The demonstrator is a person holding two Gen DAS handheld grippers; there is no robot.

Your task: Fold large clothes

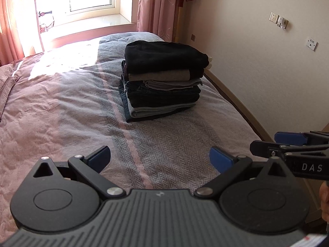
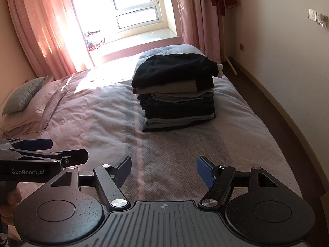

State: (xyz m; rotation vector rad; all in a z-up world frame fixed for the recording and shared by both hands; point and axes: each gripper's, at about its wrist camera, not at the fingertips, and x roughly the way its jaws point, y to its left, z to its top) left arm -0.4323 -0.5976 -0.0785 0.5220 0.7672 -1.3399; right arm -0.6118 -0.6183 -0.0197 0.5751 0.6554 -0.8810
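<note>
left wrist view: the left gripper [image 1: 160, 158] hovers over the bed [image 1: 61, 107] with its blue-padded fingers spread wide and nothing between them. ahead, toward the far right part of the bedspread, sits a stack of folded clothes [image 1: 164, 80], a black garment on top, grey and dark denim-like layers beneath. the right gripper [image 1: 287, 142] enters from the right edge, seen side-on, also holding nothing. judging by the neat pile and no loose garment anywhere on the cover, the folding looks finished or very nearly so; if more clothes remain, they are out of frame. the bed's right edge runs close beside the stack, with a strip of floor and the wall [image 1: 257, 61] beyond.

right wrist view: the right gripper [image 2: 163, 169] is likewise spread and empty, low over the near end of the bed. the stack sits well ahead, slightly right of centre. the left gripper [image 2: 41, 150] shows at the left edge. a pillow [image 2: 22, 96] lies far left; the broad cover between pillow and stack is open, giving ample room. curtains [image 2: 41, 30] and a bright window [image 2: 115, 4] stand behind.
</note>
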